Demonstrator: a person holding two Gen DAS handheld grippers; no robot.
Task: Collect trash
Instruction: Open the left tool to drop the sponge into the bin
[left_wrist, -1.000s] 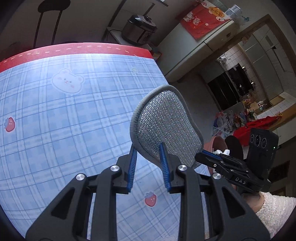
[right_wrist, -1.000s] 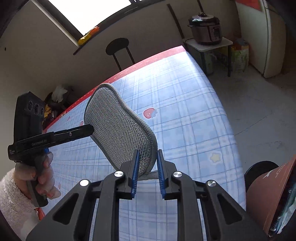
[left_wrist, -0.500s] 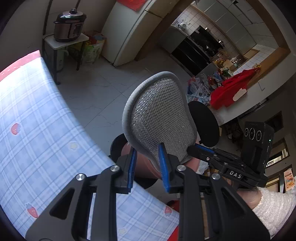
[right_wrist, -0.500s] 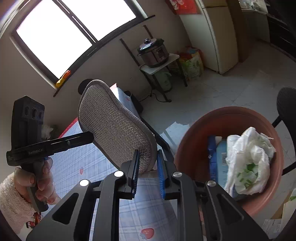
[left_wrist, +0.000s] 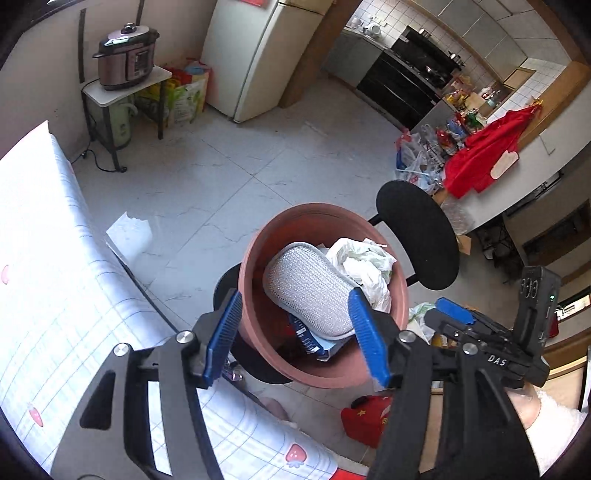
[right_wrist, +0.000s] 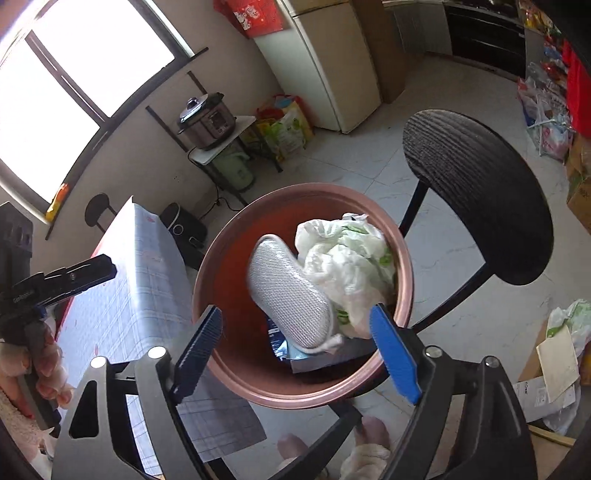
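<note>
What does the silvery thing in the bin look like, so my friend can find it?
Look for the round reddish-brown bin on the floor beside the black stool. Inside it, next to a crumpled white plastic bag, lies the silvery pad. It is the only flat oval thing there, with a glittery mesh face and a grey edge.

Blue packet (left_wrist: 308, 341) mostly hidden under mesh pad (left_wrist: 310, 291) (label unreadable); pad motion-blurred in right wrist view.
</note>
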